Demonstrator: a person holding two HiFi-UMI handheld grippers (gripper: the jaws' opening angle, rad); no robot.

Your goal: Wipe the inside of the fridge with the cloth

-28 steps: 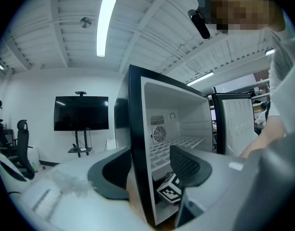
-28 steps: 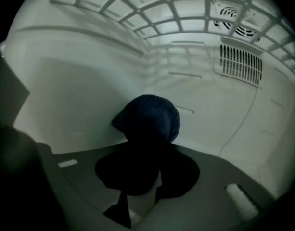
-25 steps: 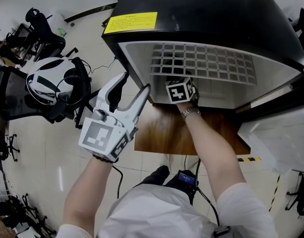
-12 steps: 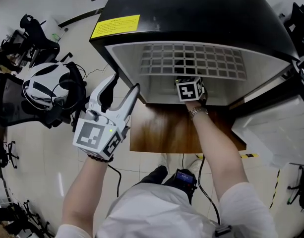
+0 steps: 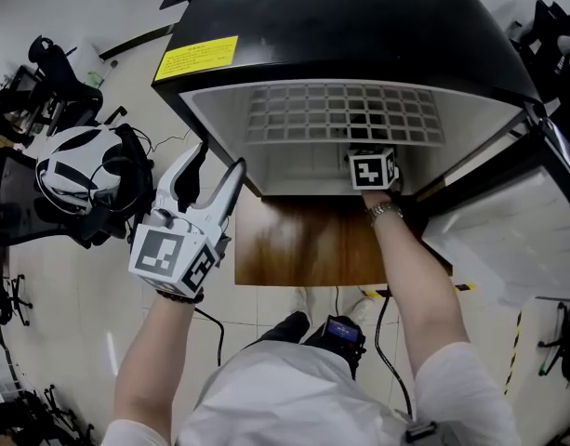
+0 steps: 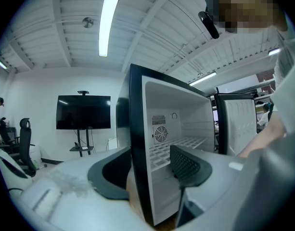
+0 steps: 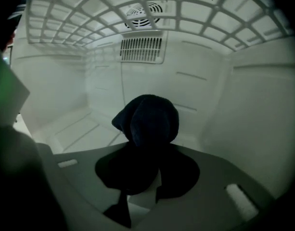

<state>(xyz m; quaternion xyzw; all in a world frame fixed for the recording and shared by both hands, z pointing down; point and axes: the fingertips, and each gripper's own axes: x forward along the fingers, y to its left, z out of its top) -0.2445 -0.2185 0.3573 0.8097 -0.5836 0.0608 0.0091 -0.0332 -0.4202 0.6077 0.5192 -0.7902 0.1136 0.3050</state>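
Held left tool (image 5: 218, 161) at 9 o'clock outside the black mini fridge (image 5: 359, 26), jaws wide apart, empty. Had right tool (image 7: 145, 160) inside at 1 o'clock, under the wire shelf (image 5: 340, 114), clamped on dark cloth (image 7: 149, 119), bunched before the rear vent (image 7: 141, 49).

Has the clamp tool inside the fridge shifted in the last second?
Yes. In the head view the right gripper, shut on the cloth, has slid rightward under the grid shelf, towards its right end.
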